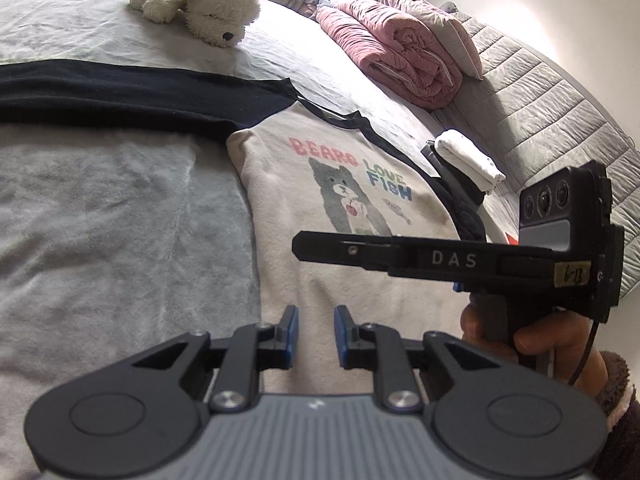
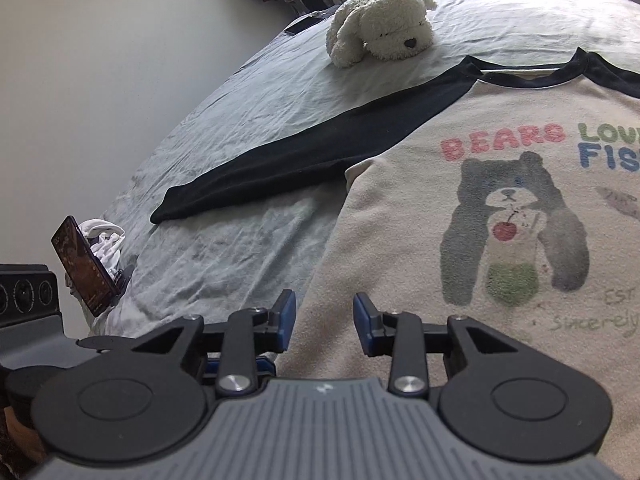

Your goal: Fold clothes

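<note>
The sweatshirt (image 2: 460, 208) lies spread flat, print up, on the bed (image 2: 240, 112) with its dark sleeve (image 2: 304, 152) stretched out sideways, no fold showing, while the left gripper (image 1: 316, 334) and right gripper (image 2: 325, 318) hover above its lower part, jaws apart and empty.

Cream, navy-sleeved bear-print shirt (image 2: 400, 248)

The left wrist view sat low and close over the sweatshirt (image 1: 352, 208), looking along its hand-held gripper (image 1: 314, 338) across the bed (image 1: 120, 220) toward the plush dog (image 1: 196, 0). The right wrist view looked along its own hand-held gripper (image 2: 324, 326), equally near the fabric, facing the same way from farther right. Both shared the bear print, the black sleeve (image 2: 300, 152) and the plush dog
</note>
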### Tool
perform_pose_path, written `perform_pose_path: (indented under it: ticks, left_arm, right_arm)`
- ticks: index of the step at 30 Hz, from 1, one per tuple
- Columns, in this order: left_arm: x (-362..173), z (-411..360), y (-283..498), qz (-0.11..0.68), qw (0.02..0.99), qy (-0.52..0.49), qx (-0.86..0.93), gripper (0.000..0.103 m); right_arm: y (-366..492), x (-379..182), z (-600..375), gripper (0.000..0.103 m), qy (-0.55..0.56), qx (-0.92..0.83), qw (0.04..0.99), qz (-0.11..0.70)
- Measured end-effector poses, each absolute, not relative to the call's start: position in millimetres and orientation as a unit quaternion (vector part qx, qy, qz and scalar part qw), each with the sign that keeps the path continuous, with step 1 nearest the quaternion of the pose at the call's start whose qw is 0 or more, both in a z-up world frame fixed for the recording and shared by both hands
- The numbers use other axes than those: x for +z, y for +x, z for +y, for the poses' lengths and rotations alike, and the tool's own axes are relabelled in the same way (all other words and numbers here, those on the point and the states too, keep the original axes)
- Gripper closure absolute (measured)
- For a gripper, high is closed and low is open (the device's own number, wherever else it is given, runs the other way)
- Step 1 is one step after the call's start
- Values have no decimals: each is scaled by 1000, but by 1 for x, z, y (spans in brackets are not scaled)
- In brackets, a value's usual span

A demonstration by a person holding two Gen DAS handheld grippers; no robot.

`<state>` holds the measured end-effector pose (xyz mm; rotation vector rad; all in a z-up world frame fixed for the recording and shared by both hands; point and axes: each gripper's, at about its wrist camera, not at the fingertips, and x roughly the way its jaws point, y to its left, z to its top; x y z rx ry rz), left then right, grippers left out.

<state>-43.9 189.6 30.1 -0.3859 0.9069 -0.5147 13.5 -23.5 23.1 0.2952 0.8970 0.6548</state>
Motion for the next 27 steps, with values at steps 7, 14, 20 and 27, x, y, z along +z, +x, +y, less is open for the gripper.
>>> perform_pose_path:
  ticks: [7, 14, 20, 27]
  left_arm:
    - [22, 206, -47, 447, 849, -167, -227, 66]
    - [21, 222, -48, 443, 848, -187, -222, 66]
    - [20, 230, -41, 432, 849, -223, -208, 67]
    - [9, 222, -28, 430, 829, -282, -220, 68]
  right_arm:
    - [18, 17, -3, 67, 99, 305, 846, 427]
    - [16, 9, 14, 77, 35, 288, 862, 417]
    - [21, 6, -6, 94, 79, 287, 856, 424]
    - [34, -11, -62, 95, 260, 286, 799, 461]
